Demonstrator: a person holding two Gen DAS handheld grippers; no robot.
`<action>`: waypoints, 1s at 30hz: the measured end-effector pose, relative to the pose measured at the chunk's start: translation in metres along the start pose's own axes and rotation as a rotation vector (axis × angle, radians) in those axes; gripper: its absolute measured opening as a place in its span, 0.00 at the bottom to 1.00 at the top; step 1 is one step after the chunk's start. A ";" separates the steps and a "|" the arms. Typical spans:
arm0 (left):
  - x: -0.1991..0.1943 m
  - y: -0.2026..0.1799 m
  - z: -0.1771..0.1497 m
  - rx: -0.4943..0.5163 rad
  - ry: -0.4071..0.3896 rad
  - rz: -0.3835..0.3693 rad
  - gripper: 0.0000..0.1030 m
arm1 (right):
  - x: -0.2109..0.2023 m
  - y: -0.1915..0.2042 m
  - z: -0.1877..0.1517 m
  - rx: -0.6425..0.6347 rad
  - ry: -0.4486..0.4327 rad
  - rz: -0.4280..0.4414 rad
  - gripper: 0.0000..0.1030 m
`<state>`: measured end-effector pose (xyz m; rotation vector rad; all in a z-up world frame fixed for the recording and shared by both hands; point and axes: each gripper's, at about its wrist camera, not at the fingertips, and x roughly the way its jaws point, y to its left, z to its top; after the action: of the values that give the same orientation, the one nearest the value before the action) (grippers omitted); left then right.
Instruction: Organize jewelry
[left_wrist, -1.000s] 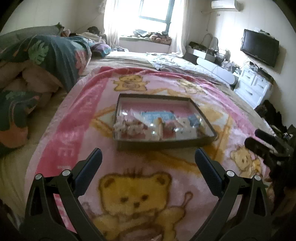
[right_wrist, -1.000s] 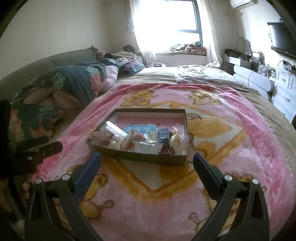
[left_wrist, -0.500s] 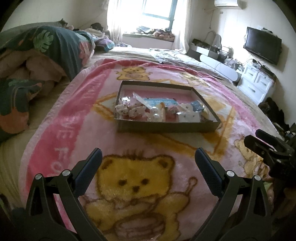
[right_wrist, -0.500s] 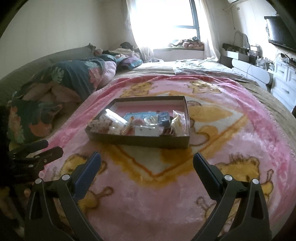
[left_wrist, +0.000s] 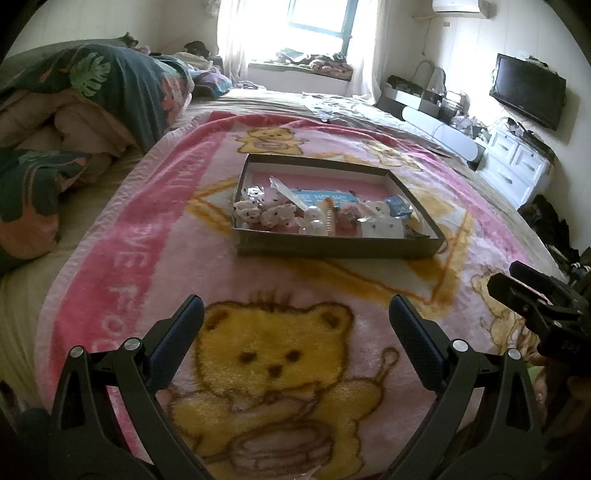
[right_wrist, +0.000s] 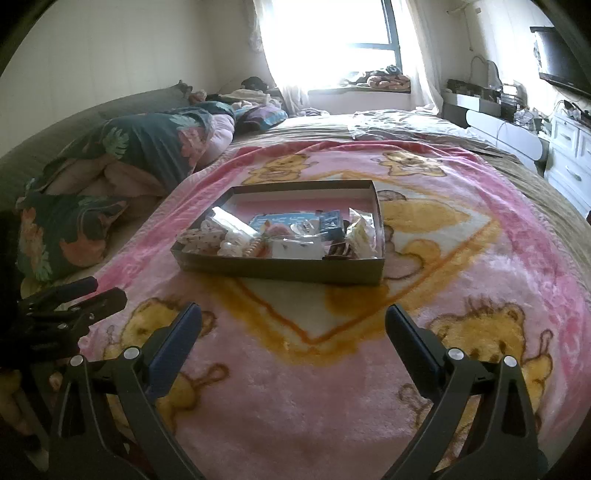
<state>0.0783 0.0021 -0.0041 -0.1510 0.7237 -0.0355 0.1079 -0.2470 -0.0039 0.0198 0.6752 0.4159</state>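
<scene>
A shallow dark cardboard box (left_wrist: 332, 247) (right_wrist: 280, 269) with a pink inside lies on the pink bear blanket (left_wrist: 273, 354) (right_wrist: 332, 369) on the bed. It holds several small jewelry pieces and packets: white spotted hair pieces (left_wrist: 258, 212), a pearl item (left_wrist: 327, 221), a blue card (left_wrist: 321, 195) (right_wrist: 284, 221), clear bags (right_wrist: 362, 236). My left gripper (left_wrist: 295, 321) is open and empty, short of the box. My right gripper (right_wrist: 293, 321) is open and empty, also short of the box. Each gripper shows at the edge of the other's view.
A rumpled dark floral quilt (left_wrist: 92, 96) (right_wrist: 129, 155) lies along the left of the bed. A white dresser (left_wrist: 517, 166) and a wall TV (left_wrist: 528, 92) stand at the right. A bright window (right_wrist: 328, 33) is at the far end.
Both grippers have dropped lower and come a little closer to the box, which now looks larger. Both stay open and empty.
</scene>
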 end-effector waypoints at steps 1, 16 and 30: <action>-0.001 0.000 0.000 0.001 0.001 -0.001 0.91 | 0.000 0.000 0.000 0.000 0.001 0.000 0.96; -0.004 -0.003 0.000 0.011 0.003 0.002 0.91 | 0.000 -0.001 -0.001 0.001 0.005 0.000 0.96; -0.005 -0.006 -0.001 0.016 0.005 0.012 0.91 | 0.000 -0.002 -0.001 0.003 0.004 0.000 0.96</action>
<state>0.0735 -0.0039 -0.0005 -0.1312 0.7287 -0.0297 0.1081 -0.2494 -0.0050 0.0217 0.6795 0.4154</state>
